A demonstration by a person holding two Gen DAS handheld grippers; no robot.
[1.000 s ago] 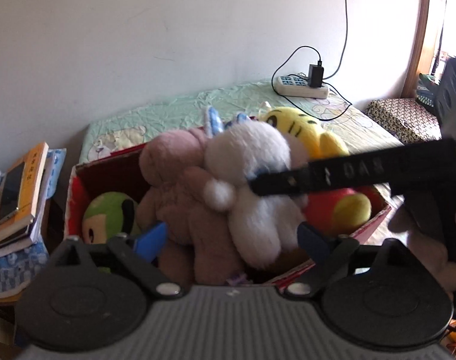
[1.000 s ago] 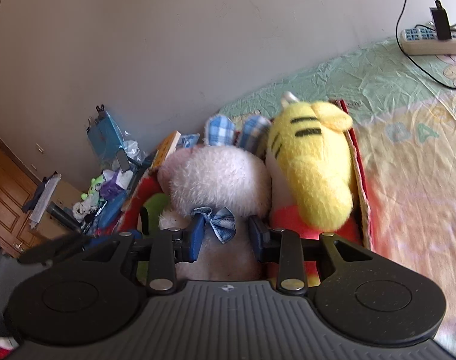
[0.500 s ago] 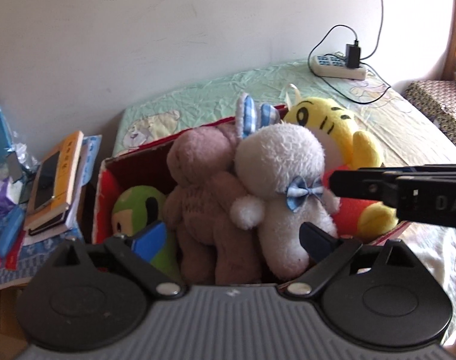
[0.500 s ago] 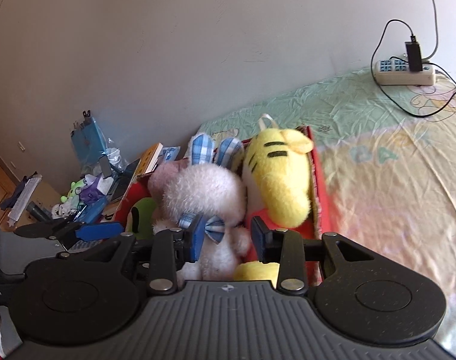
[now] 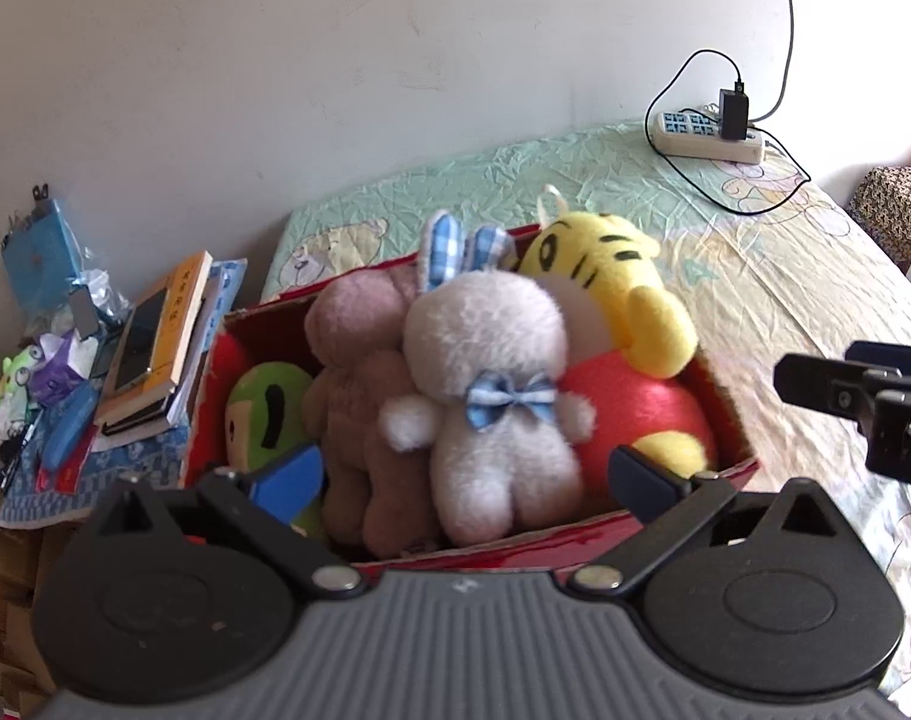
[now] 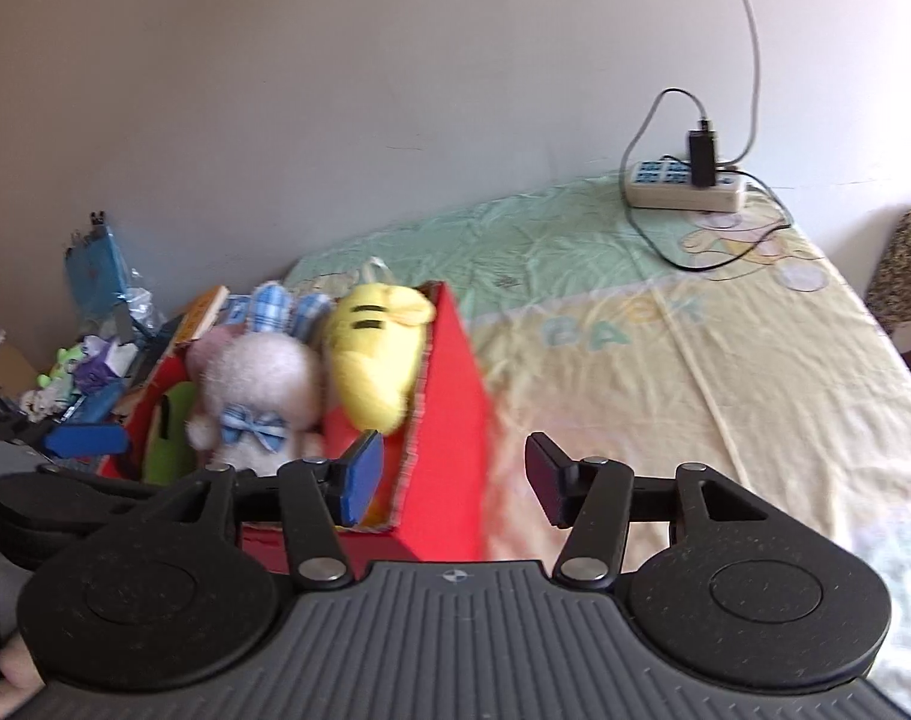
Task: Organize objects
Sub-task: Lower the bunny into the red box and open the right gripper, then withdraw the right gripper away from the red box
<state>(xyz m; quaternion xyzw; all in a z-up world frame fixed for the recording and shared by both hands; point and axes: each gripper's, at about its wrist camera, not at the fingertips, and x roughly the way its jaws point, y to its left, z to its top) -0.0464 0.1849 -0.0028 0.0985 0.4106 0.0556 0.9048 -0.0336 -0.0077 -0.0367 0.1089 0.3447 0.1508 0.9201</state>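
A red cardboard box (image 5: 725,420) on the bed holds several plush toys: a white bunny (image 5: 491,348) with a blue bow, a pink bear (image 5: 359,324), a yellow tiger (image 5: 605,264) and a green toy (image 5: 263,402). My left gripper (image 5: 464,474) hangs before the box's near wall. Its jaws are opening wide, with nothing pressed between them. My right gripper (image 6: 452,471) is off the box's (image 6: 455,390) right corner. Its jaws are also opening and grip nothing. The bunny (image 6: 257,372) and tiger (image 6: 377,348) sit to its left. The right gripper (image 5: 845,390) also shows at the left wrist view's right edge.
A power strip (image 5: 704,135) with a plugged charger and cables lies at the bed's far end by the wall. Stacked books with a phone (image 5: 161,336) and small clutter (image 5: 41,360) fill a low table left of the box. A patterned stool (image 5: 899,210) stands at the right.
Both grippers have drawn back and up from the box. The right gripper's jaws, close around the bunny's bow before, have spread apart. The left gripper's jaws have widened.
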